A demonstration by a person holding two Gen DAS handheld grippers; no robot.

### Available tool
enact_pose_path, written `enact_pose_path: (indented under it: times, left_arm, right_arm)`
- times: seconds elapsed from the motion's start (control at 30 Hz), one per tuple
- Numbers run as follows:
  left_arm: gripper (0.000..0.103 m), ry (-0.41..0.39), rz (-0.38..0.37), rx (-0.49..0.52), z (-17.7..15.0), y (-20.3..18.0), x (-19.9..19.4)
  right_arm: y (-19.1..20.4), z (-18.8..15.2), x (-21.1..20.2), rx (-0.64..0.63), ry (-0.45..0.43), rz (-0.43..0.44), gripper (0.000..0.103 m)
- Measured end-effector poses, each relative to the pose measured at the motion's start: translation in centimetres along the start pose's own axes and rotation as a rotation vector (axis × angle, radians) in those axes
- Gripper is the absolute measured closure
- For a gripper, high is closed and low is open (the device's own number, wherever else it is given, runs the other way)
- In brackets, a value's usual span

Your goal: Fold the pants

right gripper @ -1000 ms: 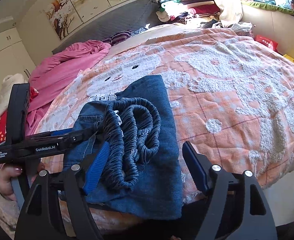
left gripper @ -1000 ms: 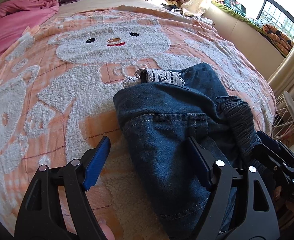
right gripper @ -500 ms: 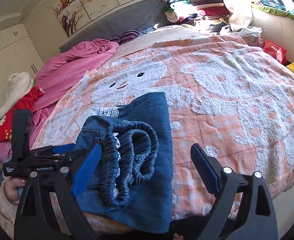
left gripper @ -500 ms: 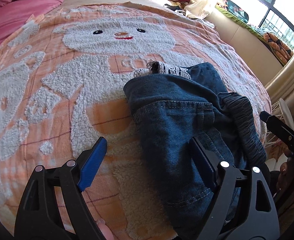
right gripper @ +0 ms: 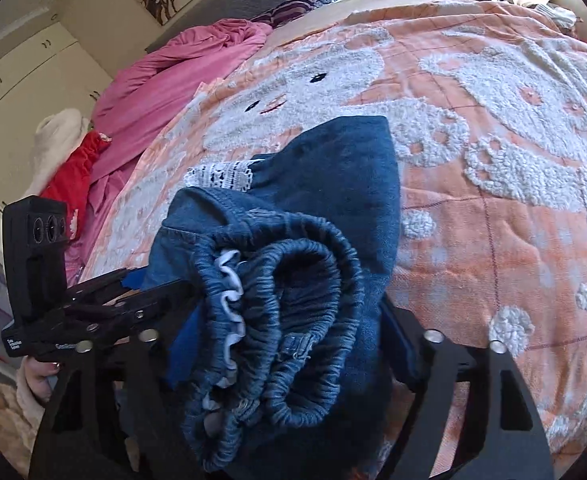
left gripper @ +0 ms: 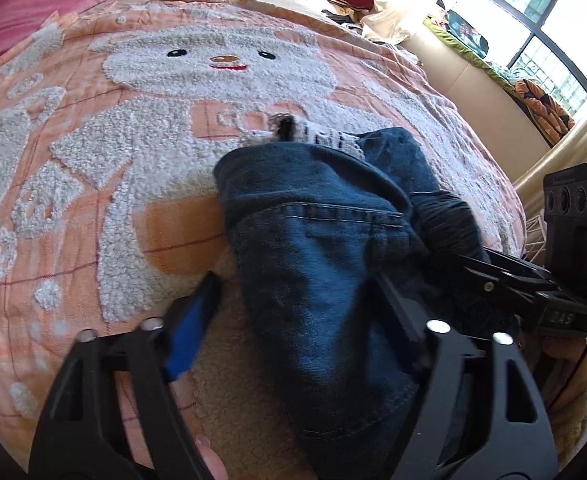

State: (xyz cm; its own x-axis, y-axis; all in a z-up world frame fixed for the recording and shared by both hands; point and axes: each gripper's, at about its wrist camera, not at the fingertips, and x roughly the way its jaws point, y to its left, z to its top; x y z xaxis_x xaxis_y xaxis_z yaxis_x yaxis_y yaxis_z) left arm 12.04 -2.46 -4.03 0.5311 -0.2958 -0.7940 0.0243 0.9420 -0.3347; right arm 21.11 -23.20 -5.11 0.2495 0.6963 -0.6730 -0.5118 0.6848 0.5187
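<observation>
Closing on the denim from both sides, the two tongs work at the near edge of the bed point(left gripper: 93, 208), where the pants point(left gripper: 317, 248) lie as a thick folded bundle on the orange blanket with the white bear. The left gripper point(left gripper: 293, 324) has its jaws about half open and closing, with the near end of the bundle between them; its blue pad on one side looks just clear of the cloth, and the far finger is pressed into or hidden behind the denim, so I cannot tell whether it grips yet. The right gripper point(right gripper: 285, 344) is also closing, wider, around the bunched elastic waistband point(right gripper: 277, 292), which bulges up between its fingers; neither pad clearly presses on it yet. A strip of white lace trim point(right gripper: 221, 174) pokes out from under the far end of the bundle. The risk, as I judge it, is that each gripper catches only the top layer: the waistband is springy and rolled, so a shallow bite would let the lower layers slide out and the fold open when lifted. The two tools sit close together, so they could also knock against each other.
</observation>
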Motion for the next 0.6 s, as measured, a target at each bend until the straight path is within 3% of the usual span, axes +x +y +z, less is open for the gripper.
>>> enact_pose_path:
  times: [0.07, 0.13, 0.2, 0.37, 0.5, 0.6]
  left_arm:
    - [0.064, -0.008, 0.006, 0.013, 0.1, -0.6, -0.1]
    - [0.071, -0.018, 0.005, 0.019, 0.4, -0.8, -0.6]
    - [0.074, -0.039, -0.018, 0.007, 1.2, -0.7, -1.3]
    - [0.074, -0.119, 0.017, 0.02, 4.0, -0.6, -2.9]
    - [0.074, -0.144, 0.062, 0.029, 5.6, 0.0, -2.8]
    - [0.074, -0.116, 0.085, 0.021, 6.1, 0.9, -1.3]
  right_arm:
    - [0.6, 0.0, -0.3, -0.028, -0.015, -0.001, 0.051]
    - [1.4, 0.2, -1.2, -0.054, -0.056, 0.012, 0.055]
    - [2.5, 0.8, -2.0, -0.088, -0.095, 0.011, 0.055]
    - [4.4, 3.8, -2.4, -0.16, -0.147, -0.023, 0.056]
    - [4.3, 6.0, -0.8, -0.172, -0.148, -0.051, 0.055]
    - [3.5, 6.7, 1.4, -0.156, -0.107, -0.078, 0.052]
